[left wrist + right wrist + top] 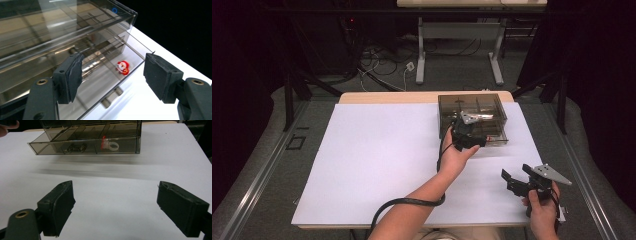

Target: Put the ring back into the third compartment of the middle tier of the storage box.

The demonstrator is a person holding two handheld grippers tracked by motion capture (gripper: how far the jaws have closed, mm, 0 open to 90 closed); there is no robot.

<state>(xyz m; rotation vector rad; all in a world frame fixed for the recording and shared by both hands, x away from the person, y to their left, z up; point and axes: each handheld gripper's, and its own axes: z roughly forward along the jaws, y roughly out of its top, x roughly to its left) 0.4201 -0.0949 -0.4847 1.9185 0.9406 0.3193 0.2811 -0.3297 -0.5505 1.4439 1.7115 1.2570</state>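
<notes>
A smoked clear drawer box (472, 112) stands on the white table top at the far right. Its lowest drawer (100, 82) is pulled out. Inside lies a small red and white Santa figure (123, 68), which in the right gripper view looks like a white ring with a red part (109, 144). My left gripper (472, 137) hovers at the drawer's front, and its own view shows the left gripper (113, 75) open just above the drawer, holding nothing. My right gripper (517, 172) is open over the table near the front right; the right gripper (117, 205) has only white surface between its jaws.
The drawer's handle (76, 148) sticks out at its front. A white sheet (382, 160) covers the table, bare to the left of the box. The table's right edge (539, 165) lies close to the right hand. Table legs and cables lie on the floor behind.
</notes>
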